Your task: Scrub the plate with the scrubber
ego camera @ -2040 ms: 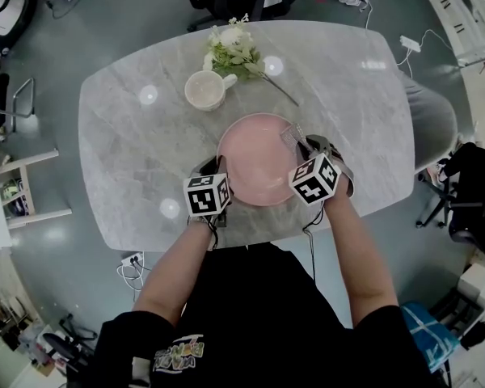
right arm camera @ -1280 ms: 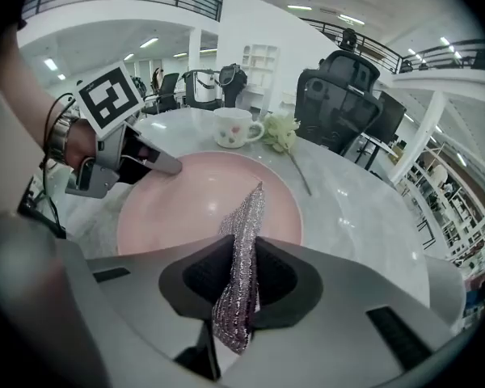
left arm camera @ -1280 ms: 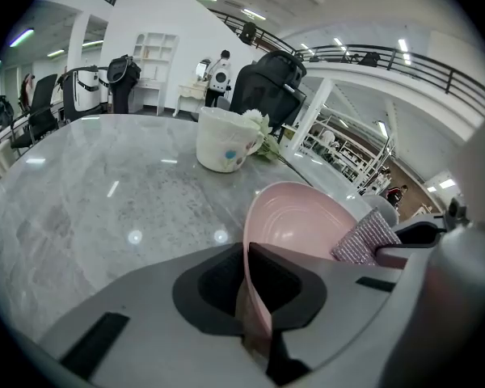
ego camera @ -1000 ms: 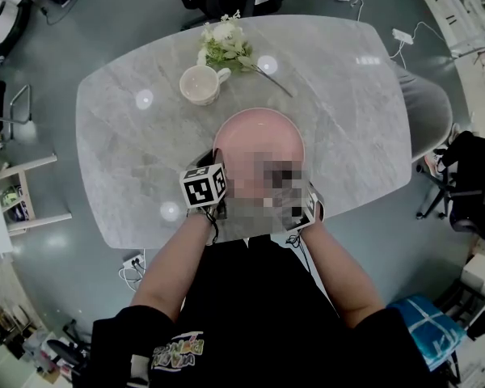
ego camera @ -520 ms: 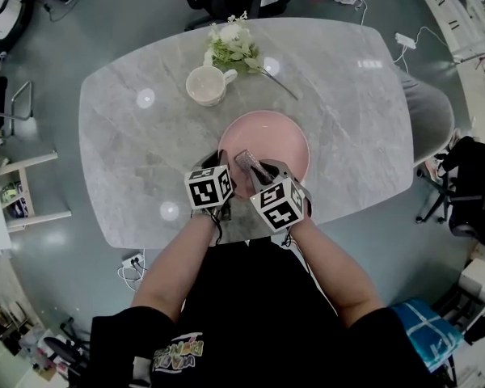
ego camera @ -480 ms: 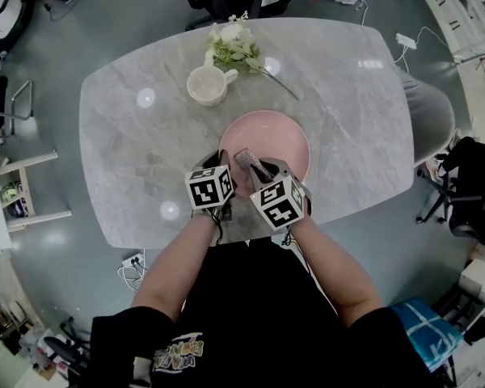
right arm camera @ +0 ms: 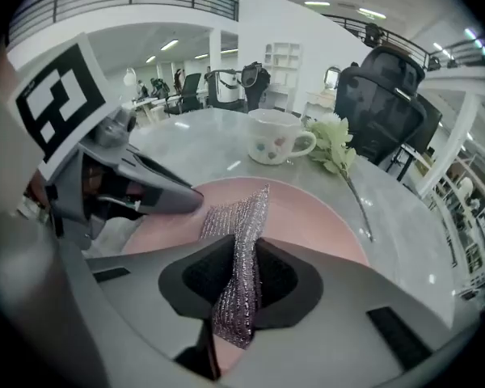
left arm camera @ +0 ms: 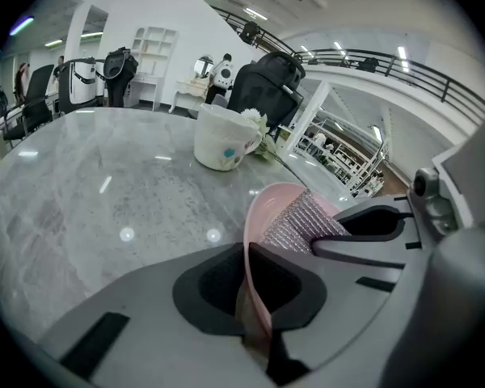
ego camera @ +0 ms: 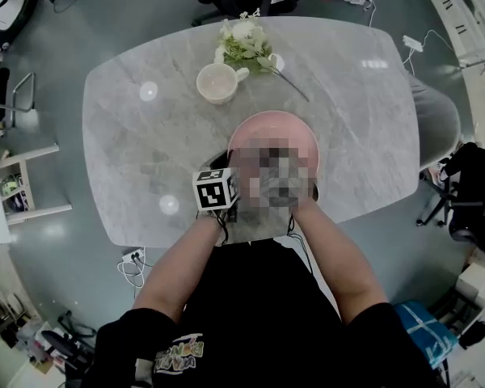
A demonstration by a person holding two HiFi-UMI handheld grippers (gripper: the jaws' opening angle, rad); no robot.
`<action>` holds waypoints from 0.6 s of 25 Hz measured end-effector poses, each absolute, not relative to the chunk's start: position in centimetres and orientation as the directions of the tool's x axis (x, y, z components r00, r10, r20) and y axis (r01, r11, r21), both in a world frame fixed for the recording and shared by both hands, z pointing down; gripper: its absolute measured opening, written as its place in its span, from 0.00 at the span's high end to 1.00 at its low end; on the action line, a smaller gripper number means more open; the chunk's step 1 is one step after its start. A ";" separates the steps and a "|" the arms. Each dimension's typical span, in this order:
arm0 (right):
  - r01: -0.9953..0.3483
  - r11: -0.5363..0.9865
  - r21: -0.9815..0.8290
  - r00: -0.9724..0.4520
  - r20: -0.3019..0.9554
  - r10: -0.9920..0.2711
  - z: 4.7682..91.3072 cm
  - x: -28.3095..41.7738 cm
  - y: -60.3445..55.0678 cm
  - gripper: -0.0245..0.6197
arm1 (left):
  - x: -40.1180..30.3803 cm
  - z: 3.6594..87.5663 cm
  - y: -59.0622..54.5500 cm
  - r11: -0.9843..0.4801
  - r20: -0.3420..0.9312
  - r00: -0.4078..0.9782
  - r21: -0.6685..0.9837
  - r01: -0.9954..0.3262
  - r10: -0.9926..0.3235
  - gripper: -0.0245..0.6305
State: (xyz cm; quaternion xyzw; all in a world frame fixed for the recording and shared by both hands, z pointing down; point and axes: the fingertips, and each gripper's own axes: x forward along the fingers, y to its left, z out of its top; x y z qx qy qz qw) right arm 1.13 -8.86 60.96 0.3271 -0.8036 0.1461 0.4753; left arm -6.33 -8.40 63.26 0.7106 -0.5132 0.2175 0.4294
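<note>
The pink plate [ego camera: 276, 128] lies near the table's front edge, and a mosaic patch hides its near half in the head view. My left gripper [left arm camera: 255, 297] is shut on the plate's near-left rim [left arm camera: 257, 241], its marker cube [ego camera: 216, 191] showing beside the plate. My right gripper [right arm camera: 238, 297] is shut on the silvery mesh scrubber [right arm camera: 241, 241], whose free end rests on the plate's inner surface [right arm camera: 307, 212]. In the left gripper view the scrubber [left arm camera: 301, 223] lies on the plate right in front of the right gripper's fingers [left arm camera: 368, 221].
A white cup [ego camera: 218, 82] stands behind the plate, with a white flower sprig [ego camera: 246, 43] beyond it, its stem [right arm camera: 357, 200] running past the plate's right. The grey marble table [ego camera: 137, 152] stretches left and right. A cable and floor socket [ego camera: 129, 263] lie below the table's edge.
The right gripper has carried the scrubber from the plate's right rim across to its near-left part, close to the left gripper. The left gripper still holds the rim.
</note>
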 end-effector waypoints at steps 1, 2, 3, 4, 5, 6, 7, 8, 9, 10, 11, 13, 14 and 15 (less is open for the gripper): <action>-0.651 0.751 0.109 -0.315 0.862 -0.398 61.0 1.4 -9.3 0.84 | -6.3 63.2 -8.4 -0.106 0.749 0.382 0.390 -0.915 -0.542 0.91; -0.640 0.756 0.139 -0.297 0.862 -0.410 61.0 1.7 -9.7 0.84 | -6.3 63.2 -8.4 -0.108 0.747 0.385 0.392 -0.913 -0.542 0.91; -0.631 0.758 0.165 -0.281 0.862 -0.422 61.0 2.1 -10.1 0.84 | -6.3 63.3 -8.5 -0.109 0.746 0.388 0.395 -0.912 -0.541 0.91; -0.626 0.757 0.187 -0.267 0.861 -0.433 61.1 2.5 -10.4 0.84 | -6.3 63.3 -8.4 -0.111 0.745 0.390 0.397 -0.911 -0.541 0.91; -0.624 0.754 0.205 -0.253 0.860 -0.443 61.1 2.9 -10.8 0.84 | -6.3 63.3 -8.4 -0.112 0.745 0.392 0.398 -0.910 -0.540 0.91; -0.624 0.750 0.220 -0.240 0.859 -0.452 61.1 3.4 -11.1 0.84 | -6.3 63.3 -8.4 -0.114 0.744 0.394 0.400 -0.910 -0.540 0.92; -0.625 0.745 0.234 -0.227 0.858 -0.460 61.1 3.9 -11.5 0.84 | -6.3 63.3 -8.4 -0.115 0.743 0.396 0.401 -0.909 -0.539 0.92; -0.626 0.739 0.248 -0.214 0.857 -0.469 61.1 4.4 -11.8 0.84 | -6.3 63.2 -8.3 -0.115 0.742 0.398 0.403 -0.908 -0.540 0.91; -0.627 0.733 0.262 -0.201 0.856 -0.477 61.0 4.9 -12.1 0.84 | -6.4 63.2 -8.3 -0.116 0.741 0.399 0.404 -0.907 -0.540 0.92; -0.629 0.727 0.276 -0.187 0.854 -0.486 60.9 5.4 -12.4 0.84 | -6.4 63.1 -8.4 -0.116 0.741 0.400 0.405 -0.907 -0.540 0.92; -0.629 0.721 0.290 -0.174 0.852 -0.494 60.9 5.9 -12.8 0.84 | -6.4 63.1 -8.4 -0.118 0.740 0.402 0.406 -0.906 -0.539 0.92; -0.628 0.710 0.319 -0.147 0.847 -0.510 61.0 6.9 -13.3 0.84 | -6.4 63.2 -8.4 -0.121 0.739 0.405 0.407 -0.905 -0.538 0.92; -0.625 0.706 0.334 -0.133 0.845 -0.518 61.0 7.4 -13.6 0.84 | -6.3 63.3 -8.4 -0.123 0.739 0.406 0.408 -0.905 -0.538 0.92; -0.621 0.702 0.349 -0.119 0.843 -0.525 61.0 7.8 -13.8 0.84 | -6.3 63.3 -8.4 -0.124 0.738 0.407 0.408 -0.904 -0.538 0.92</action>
